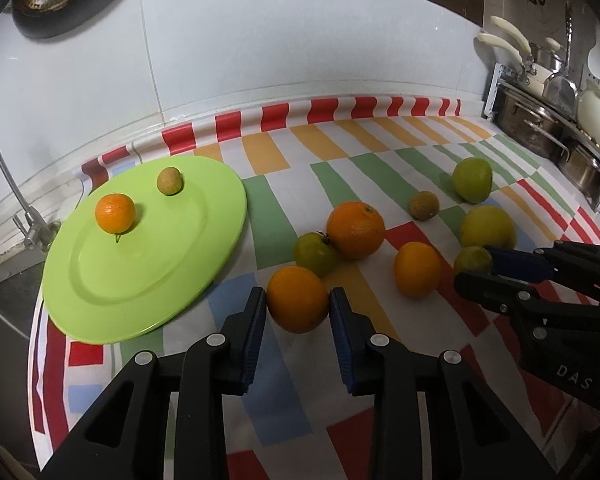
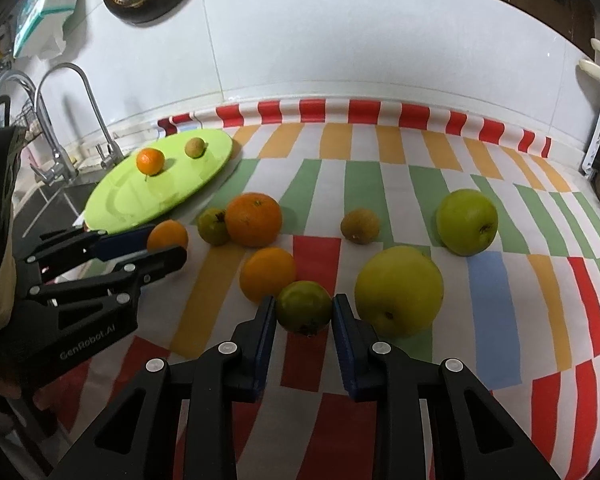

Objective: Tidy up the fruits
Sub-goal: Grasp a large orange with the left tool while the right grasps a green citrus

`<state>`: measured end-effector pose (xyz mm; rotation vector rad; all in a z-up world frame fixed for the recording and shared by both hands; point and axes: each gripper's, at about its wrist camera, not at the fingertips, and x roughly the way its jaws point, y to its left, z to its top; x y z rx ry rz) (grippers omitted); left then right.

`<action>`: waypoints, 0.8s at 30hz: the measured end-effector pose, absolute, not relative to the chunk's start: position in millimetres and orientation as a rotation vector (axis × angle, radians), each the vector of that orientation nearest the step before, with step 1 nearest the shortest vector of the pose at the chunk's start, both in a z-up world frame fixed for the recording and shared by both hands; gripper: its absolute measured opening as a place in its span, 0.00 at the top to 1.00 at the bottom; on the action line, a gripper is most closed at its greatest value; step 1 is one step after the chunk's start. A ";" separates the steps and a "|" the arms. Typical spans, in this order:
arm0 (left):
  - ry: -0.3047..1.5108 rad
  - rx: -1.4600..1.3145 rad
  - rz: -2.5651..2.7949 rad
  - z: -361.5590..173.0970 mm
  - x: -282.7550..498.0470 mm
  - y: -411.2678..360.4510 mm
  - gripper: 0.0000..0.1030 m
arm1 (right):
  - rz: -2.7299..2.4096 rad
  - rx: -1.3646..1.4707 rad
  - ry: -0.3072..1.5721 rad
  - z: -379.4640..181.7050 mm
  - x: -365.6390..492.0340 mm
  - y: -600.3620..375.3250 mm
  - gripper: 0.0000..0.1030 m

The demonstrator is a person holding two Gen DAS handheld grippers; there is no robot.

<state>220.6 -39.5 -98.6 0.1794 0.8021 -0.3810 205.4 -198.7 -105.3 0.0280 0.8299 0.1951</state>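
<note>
A green plate (image 1: 148, 280) at the left holds a small orange (image 1: 115, 213) and a small brown fruit (image 1: 169, 180); the plate also shows in the right wrist view (image 2: 140, 204). My left gripper (image 1: 298, 300) is shut on an orange (image 1: 297, 299) resting on the cloth. My right gripper (image 2: 304, 308) is shut on a small green fruit (image 2: 304, 306), next to a yellow apple (image 2: 399, 290). A large orange (image 2: 253, 219), another orange (image 2: 267, 274), a small green fruit (image 2: 214, 225), a brown fruit (image 2: 359, 225) and a green apple (image 2: 467, 222) lie loose on the cloth.
A striped tablecloth (image 2: 380, 152) covers the counter against a white tiled wall. A sink with taps (image 2: 56, 128) is at the left. A rack of pots (image 1: 548, 120) stands at the back right.
</note>
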 end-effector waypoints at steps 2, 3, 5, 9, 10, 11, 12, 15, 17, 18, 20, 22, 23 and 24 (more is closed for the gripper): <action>0.786 0.177 -0.374 -93.0 215.5 -37.4 0.68 | 0.199 0.024 0.816 -100.4 203.3 -197.1 0.71; 0.781 0.175 -0.372 -90.7 213.9 -36.3 0.68 | 0.202 0.022 0.810 -98.0 202.0 -196.3 0.71; 0.765 0.167 -0.363 -83.7 209.3 -32.9 0.68 | 0.207 0.021 0.797 -92.7 199.7 -194.5 0.71; 0.733 0.158 -0.343 -72.0 200.6 -26.8 0.68 | 0.223 0.025 0.768 -80.5 194.8 -191.6 0.71; 0.725 0.154 -0.338 -68.6 198.2 -24.9 0.68 | 0.225 0.024 0.761 -78.0 194.6 -190.9 0.71; 0.720 0.152 -0.335 -66.9 196.4 -23.9 0.68 | 0.228 0.020 0.752 -75.1 193.7 -189.8 0.71; 0.712 0.149 -0.331 -63.9 194.0 -22.0 0.68 | 0.232 0.017 0.742 -71.6 192.9 -188.7 0.71; 0.693 0.142 -0.316 -56.4 189.2 -17.1 0.69 | 0.245 0.019 0.720 -63.9 191.6 -186.4 0.71; 0.685 0.135 -0.305 -51.2 187.0 -13.0 0.68 | 0.255 0.016 0.706 -57.9 191.9 -183.2 0.71; 0.681 0.132 -0.300 -49.2 186.2 -11.2 0.68 | 0.261 0.016 0.699 -54.8 192.5 -181.8 0.71; 0.670 0.124 -0.283 -44.4 185.1 -6.5 0.68 | 0.272 0.012 0.681 -47.8 193.5 -178.8 0.71; 0.662 0.109 -0.276 -38.6 184.4 -1.2 0.69 | 0.288 0.010 0.665 -42.0 196.7 -174.2 0.71; 0.658 0.108 -0.271 -36.6 184.0 0.4 0.69 | 0.296 0.006 0.654 -38.5 198.4 -171.8 0.71; 0.651 0.109 -0.261 -33.8 184.1 2.6 0.69 | 0.300 0.002 0.647 -35.7 199.3 -170.2 0.71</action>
